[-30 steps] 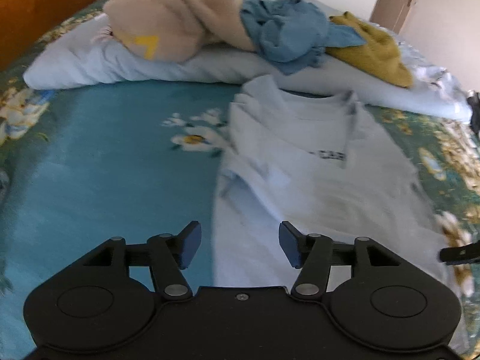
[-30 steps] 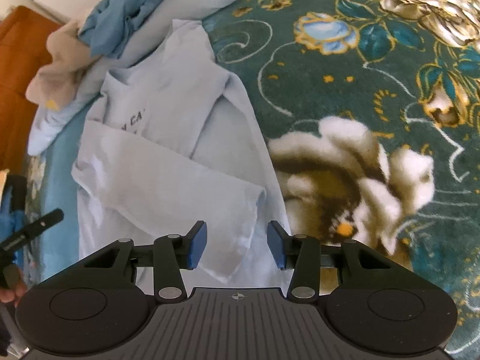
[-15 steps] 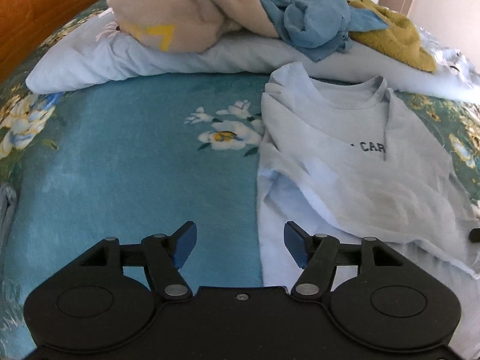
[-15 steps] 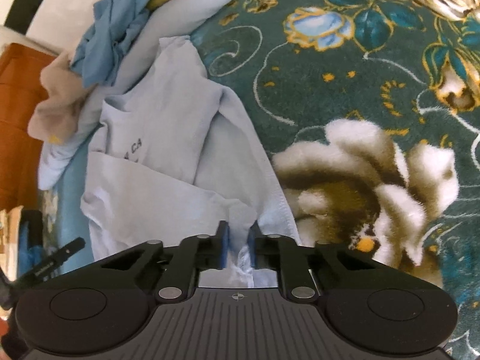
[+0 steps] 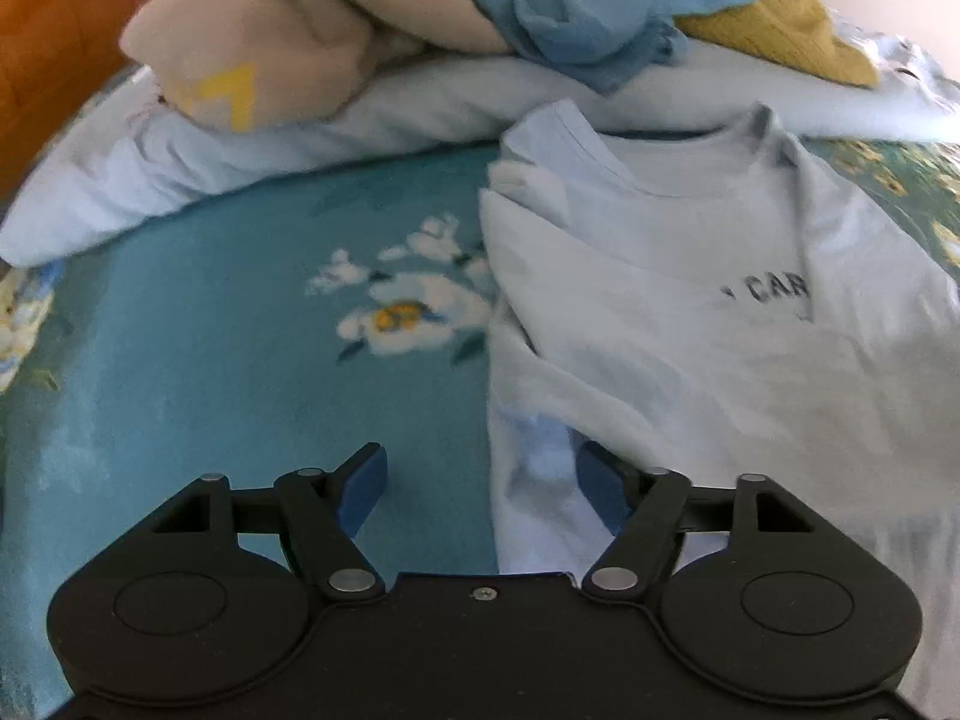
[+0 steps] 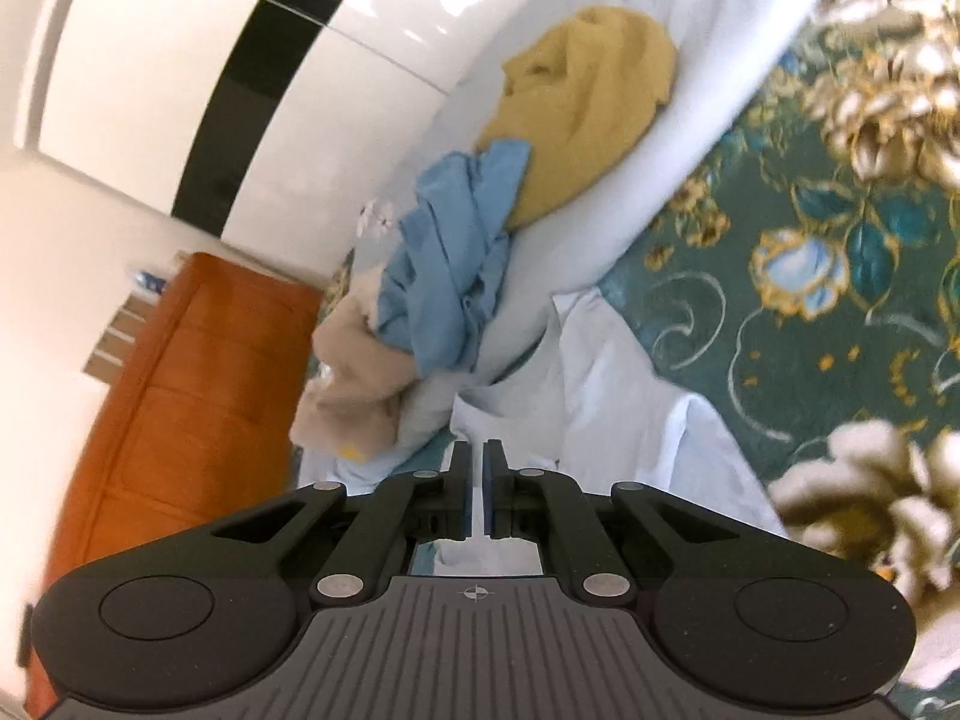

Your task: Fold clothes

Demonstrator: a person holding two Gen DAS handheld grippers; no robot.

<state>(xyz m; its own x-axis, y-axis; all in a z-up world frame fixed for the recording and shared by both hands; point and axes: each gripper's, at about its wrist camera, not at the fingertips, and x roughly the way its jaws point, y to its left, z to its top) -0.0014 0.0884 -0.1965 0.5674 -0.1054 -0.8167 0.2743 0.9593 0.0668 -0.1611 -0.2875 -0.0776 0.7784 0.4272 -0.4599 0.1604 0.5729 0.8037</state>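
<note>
While the pale blue cotton T-shirt point(image 5: 690, 312) with dark lettering on its chest lies spread on the teal floral bedspread point(image 5: 228, 360), just below the long light blue pillow point(image 5: 420, 102), the left gripper point(image 5: 480, 480) hovers low over the shirt's left edge with its blue-padded fingers point(image 5: 363, 486) spread wide; the jaws have just been opening, and the shirt's edge lies loose between them, not pressed by the pads. In the right wrist view the right gripper point(image 6: 477, 489) has its fingers pressed together, pinching a thin strip of the shirt's pale fabric point(image 6: 606, 396), which runs up between the pads. On the pillow rest a beige fleece garment point(image 5: 288, 42), a crumpled blue cloth point(image 5: 576, 6) and a mustard knitted garment point(image 5: 774, 24). An orange wooden headboard point(image 6: 180, 414) stands at the bed's far side.
</note>
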